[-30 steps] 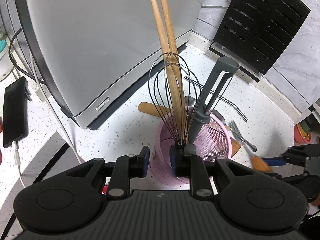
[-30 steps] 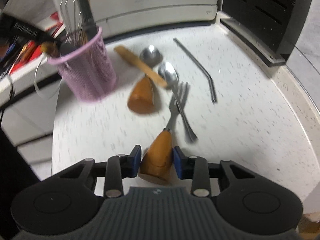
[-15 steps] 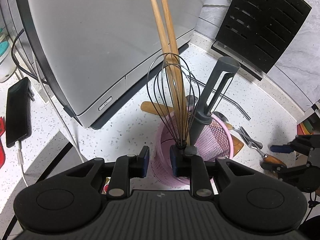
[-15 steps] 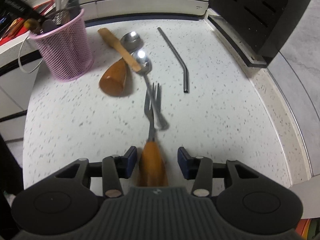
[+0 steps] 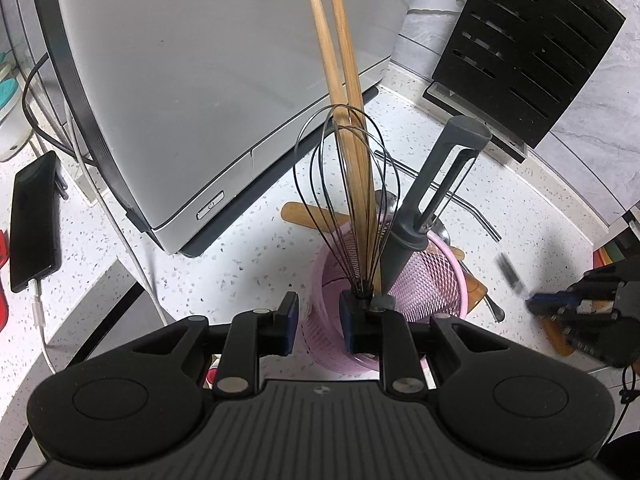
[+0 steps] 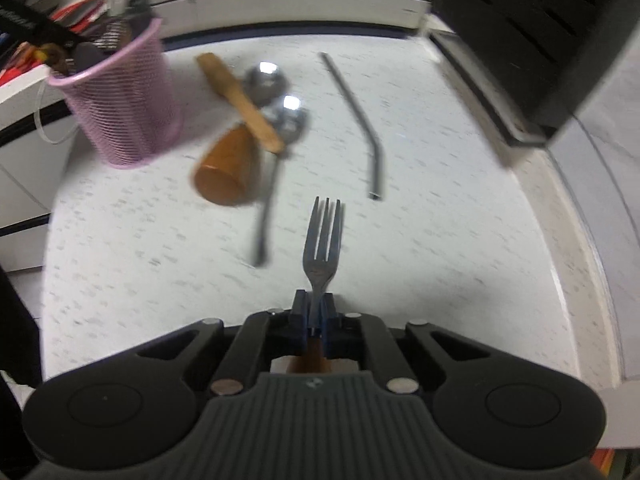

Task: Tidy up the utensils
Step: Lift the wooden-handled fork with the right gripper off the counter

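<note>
A pink mesh holder (image 5: 420,280) stands on the speckled counter and holds wooden chopsticks (image 5: 340,92), a wire whisk (image 5: 340,184) and a grey peeler (image 5: 436,184). My left gripper (image 5: 318,322) straddles its near rim, one pad outside and one inside, with a gap showing. My right gripper (image 6: 316,312) is shut on a wooden-handled fork (image 6: 324,236) and holds it above the counter; it shows blurred in the left wrist view (image 5: 568,304). The holder (image 6: 124,96) stands far left in the right wrist view.
On the counter lie a wooden spatula (image 6: 236,96), two steel spoons (image 6: 286,120), a wooden-handled utensil (image 6: 228,164) and a bent metal straw (image 6: 356,116). A grey appliance (image 5: 200,60) stands behind, a black slotted rack (image 5: 528,40) at the back right, a phone (image 5: 34,216) left.
My right gripper opened, slid forward along the fork's handle, shut on its neck and lifted it off the counter. The left gripper has stayed at the holder's rim.
</note>
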`<action>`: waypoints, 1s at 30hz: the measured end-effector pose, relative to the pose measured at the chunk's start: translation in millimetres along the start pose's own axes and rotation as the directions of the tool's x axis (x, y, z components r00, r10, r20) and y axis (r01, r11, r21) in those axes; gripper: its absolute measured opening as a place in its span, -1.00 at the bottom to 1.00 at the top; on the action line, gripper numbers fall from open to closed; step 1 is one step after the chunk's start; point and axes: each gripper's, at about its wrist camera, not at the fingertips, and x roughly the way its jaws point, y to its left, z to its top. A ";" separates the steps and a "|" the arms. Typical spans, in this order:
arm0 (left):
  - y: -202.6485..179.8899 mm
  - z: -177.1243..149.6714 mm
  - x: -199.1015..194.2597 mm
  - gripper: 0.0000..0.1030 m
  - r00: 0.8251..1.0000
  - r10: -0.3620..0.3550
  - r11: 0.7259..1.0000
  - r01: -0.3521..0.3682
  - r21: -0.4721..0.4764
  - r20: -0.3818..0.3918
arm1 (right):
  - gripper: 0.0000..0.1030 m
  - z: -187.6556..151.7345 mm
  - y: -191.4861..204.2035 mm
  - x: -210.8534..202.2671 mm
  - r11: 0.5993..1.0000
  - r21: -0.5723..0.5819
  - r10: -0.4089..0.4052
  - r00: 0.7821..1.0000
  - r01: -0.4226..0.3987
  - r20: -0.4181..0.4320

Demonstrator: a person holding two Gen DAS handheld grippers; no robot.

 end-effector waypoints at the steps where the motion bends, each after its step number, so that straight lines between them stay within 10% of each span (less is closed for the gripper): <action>1: -0.4 0.0 -0.1 -0.50 1.000 0.001 1.000 -0.001 0.001 0.000 | -0.96 -2.8 -7.3 -0.1 1.000 0.018 -0.009 1.000 0.009 0.001; 8: -2.2 -0.2 -0.5 -0.50 1.000 0.005 1.000 -0.005 0.004 0.001 | -0.95 -19.7 -50.6 -3.8 0.985 0.172 0.012 1.000 -0.016 0.028; 30: -1.4 1.0 1.6 -0.50 1.000 0.007 1.000 -0.007 0.000 0.000 | -0.91 -9.9 -32.3 1.9 0.995 0.097 -0.035 0.999 0.033 0.022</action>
